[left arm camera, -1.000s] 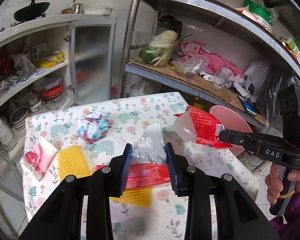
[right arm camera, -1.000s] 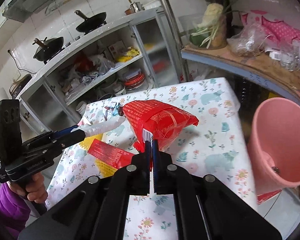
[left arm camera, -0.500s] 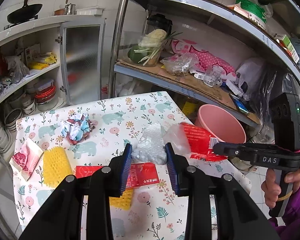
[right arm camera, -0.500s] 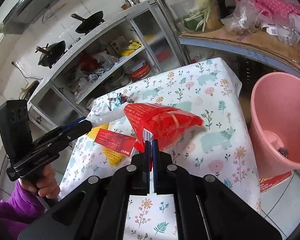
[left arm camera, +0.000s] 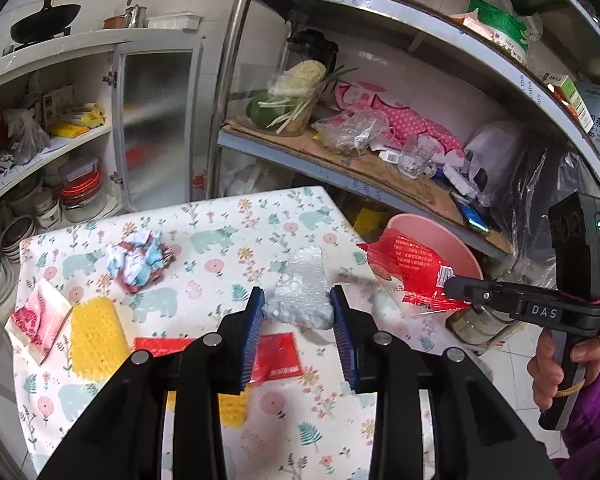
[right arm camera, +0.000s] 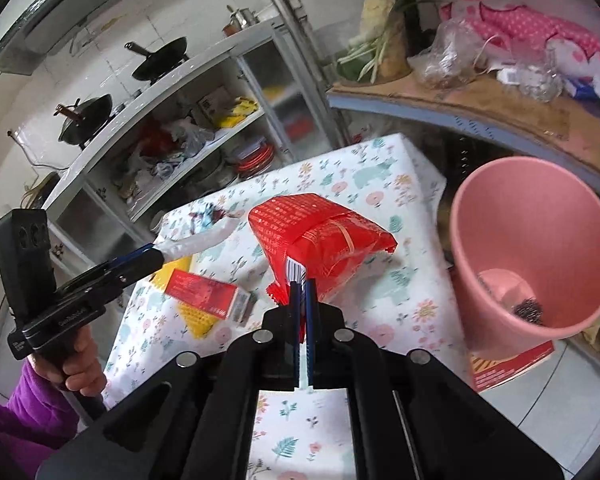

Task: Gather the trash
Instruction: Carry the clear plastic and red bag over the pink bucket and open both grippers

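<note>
My left gripper point(left arm camera: 298, 316) is shut on a crumpled white plastic wrap point(left arm camera: 302, 286) and holds it above the floral table point(left arm camera: 228, 224); it also shows in the right wrist view point(right arm camera: 160, 256). My right gripper point(right arm camera: 302, 288) is shut on a red snack bag point(right arm camera: 320, 240) and holds it above the table's right edge, beside the pink bin point(right arm camera: 532, 248). In the left wrist view the red bag point(left arm camera: 408, 268) hangs in front of the bin point(left arm camera: 432, 232). A crumpled blue-and-white paper ball point(left arm camera: 140, 260), a yellow pad point(left arm camera: 94, 336), a red flat packet point(left arm camera: 276, 354) and a pink packet point(left arm camera: 34, 314) lie on the table.
A metal rack point(left arm camera: 360, 168) with bags, vegetables and a glass stands behind the table and over the bin. White cupboard shelves point(left arm camera: 40, 152) with bowls and containers stand at the left. A red box point(right arm camera: 512, 364) lies on the floor by the bin.
My right gripper has carried the red bag to the right, closer to the pink bin. My left gripper keeps hold of the white wrap and has shifted slightly over the table.
</note>
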### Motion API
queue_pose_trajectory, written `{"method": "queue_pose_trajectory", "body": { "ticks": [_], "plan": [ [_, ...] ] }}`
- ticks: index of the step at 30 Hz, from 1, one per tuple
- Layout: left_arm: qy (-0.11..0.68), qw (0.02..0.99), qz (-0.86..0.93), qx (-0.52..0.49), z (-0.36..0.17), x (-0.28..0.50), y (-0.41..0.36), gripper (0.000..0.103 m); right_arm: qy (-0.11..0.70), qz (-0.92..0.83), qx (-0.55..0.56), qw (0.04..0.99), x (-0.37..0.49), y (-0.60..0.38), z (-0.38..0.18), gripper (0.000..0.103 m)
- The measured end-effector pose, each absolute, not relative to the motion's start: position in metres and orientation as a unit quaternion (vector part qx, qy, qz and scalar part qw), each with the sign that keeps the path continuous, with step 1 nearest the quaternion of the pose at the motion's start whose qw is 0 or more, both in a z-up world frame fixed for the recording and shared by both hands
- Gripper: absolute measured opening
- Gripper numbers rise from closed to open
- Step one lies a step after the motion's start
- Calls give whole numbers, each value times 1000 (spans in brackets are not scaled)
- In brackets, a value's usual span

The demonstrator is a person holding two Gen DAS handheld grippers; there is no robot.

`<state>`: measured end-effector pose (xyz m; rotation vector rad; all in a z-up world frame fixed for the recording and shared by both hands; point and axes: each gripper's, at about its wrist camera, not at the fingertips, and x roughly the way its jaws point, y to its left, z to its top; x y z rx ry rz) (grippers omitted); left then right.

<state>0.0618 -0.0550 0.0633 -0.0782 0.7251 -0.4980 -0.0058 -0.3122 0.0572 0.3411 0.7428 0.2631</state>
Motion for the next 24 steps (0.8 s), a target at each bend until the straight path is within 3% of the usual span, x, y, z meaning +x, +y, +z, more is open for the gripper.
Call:
{"method": "queue_pose_trajectory", "body": {
  "ticks": [17,24],
  "plan": [
    [334,879,-340,-18,71,85,-188,33,323,-6,207,923,-28,-417,43,3],
    [366,858,-361,-2,50,107,-262,33,333,-44,210,918,-25,-445,25,3]
  ]
}}
